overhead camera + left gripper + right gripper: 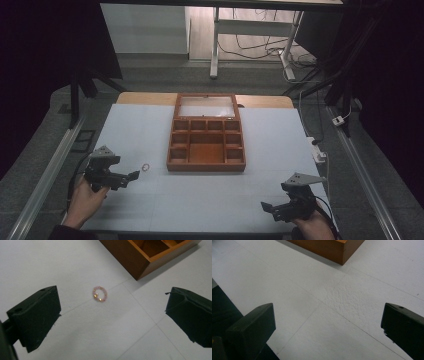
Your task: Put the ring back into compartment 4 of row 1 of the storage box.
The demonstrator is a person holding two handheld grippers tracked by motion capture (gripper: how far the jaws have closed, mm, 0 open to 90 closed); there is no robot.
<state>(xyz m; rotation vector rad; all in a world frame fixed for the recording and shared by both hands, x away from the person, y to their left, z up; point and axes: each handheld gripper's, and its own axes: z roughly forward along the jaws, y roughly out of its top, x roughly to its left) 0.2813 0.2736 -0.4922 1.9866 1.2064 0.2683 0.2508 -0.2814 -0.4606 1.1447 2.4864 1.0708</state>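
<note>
Wooden box (206, 145) sits at the middle of the table (150, 200), toward the far edge, lid (205, 106) swung back and open. Inside, small compartments ring one larger central one; all look bare from the high view.

Small beaded ring (145, 167), pinkish with gold beads, lies flat on the table just off the box's near left corner, apart from it.

Left tool (131, 176) near the left edge, held in a hand (86, 199), jaws spread wide with nothing between them. It points at the ring; in the left gripper view the ring (100, 293) lies ahead of the jaw tips, not touched.

Right tool (270, 208) by the near right corner of the table, jaws spread, empty. The right gripper view looks over bare table surface toward a corner of the box (329, 247).
</note>
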